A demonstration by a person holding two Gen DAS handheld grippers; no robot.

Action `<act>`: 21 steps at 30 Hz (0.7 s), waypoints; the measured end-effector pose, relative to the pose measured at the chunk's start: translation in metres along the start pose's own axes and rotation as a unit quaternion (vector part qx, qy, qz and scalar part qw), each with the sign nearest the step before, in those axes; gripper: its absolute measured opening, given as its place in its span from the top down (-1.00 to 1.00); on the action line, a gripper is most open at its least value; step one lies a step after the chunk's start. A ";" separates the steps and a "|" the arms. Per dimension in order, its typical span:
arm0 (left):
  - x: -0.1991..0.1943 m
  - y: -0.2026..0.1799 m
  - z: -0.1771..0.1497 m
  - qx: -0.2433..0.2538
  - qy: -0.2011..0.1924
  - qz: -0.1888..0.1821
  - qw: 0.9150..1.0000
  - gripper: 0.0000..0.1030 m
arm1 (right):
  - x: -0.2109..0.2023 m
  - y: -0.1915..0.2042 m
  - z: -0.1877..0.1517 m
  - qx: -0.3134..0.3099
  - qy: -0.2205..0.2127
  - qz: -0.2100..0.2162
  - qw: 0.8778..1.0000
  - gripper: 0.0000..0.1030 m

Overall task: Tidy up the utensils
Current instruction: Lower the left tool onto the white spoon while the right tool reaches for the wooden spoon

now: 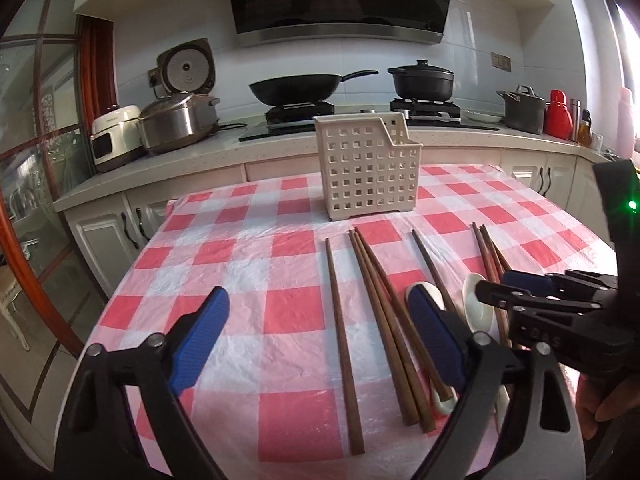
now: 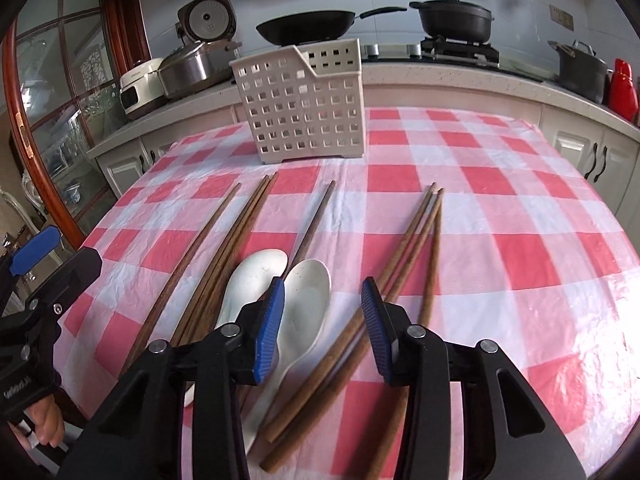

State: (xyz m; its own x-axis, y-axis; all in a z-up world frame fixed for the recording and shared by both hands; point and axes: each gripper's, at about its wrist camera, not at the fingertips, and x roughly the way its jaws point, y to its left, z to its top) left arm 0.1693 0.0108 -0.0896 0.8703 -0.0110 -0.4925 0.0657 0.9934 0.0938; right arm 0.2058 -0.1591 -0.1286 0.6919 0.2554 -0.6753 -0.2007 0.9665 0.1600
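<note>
A white perforated utensil basket point(image 1: 366, 168) point(image 2: 304, 108) stands upright on the far part of the red-checked table. Several brown wooden chopsticks point(image 1: 344, 344) point(image 2: 416, 240) lie lengthwise in front of it, with two white ceramic spoons point(image 2: 256, 280) point(image 2: 308, 300) among them. My left gripper point(image 1: 320, 336) is open and empty, low over the left chopsticks. My right gripper point(image 2: 323, 304) is open and empty, its fingers astride the right spoon and close to a chopstick bundle. The right gripper also shows in the left wrist view point(image 1: 516, 292).
The checked tablecloth point(image 1: 240, 240) point(image 2: 520, 220) covers the table to its edges. Behind it runs a counter with rice cookers point(image 1: 176, 120), a wok point(image 1: 296, 88), black pots point(image 1: 422, 80) and a red flask point(image 1: 558, 114). A glass door with a red frame point(image 1: 24, 200) stands left.
</note>
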 end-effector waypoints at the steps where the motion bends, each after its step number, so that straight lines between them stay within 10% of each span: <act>1: 0.004 0.000 0.000 -0.002 0.005 -0.011 1.000 -0.59 | 0.003 0.002 0.001 -0.001 0.003 0.004 1.000 0.29; 8: 0.026 -0.004 0.008 -0.019 0.036 -0.085 0.996 -0.11 | 0.018 0.005 0.007 -0.002 0.027 0.017 0.999 0.44; 21: 0.038 -0.034 0.011 0.009 0.061 -0.129 0.990 0.07 | 0.011 -0.003 0.004 0.002 0.011 0.042 0.999 0.83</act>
State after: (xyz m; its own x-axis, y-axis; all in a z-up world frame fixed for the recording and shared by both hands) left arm 0.2052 -0.0252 -0.1016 0.7577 -0.2497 -0.6030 0.2877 0.9571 -0.0349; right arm 0.2168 -0.1588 -0.1333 0.6572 0.3353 -0.6750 -0.2546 0.9417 0.2200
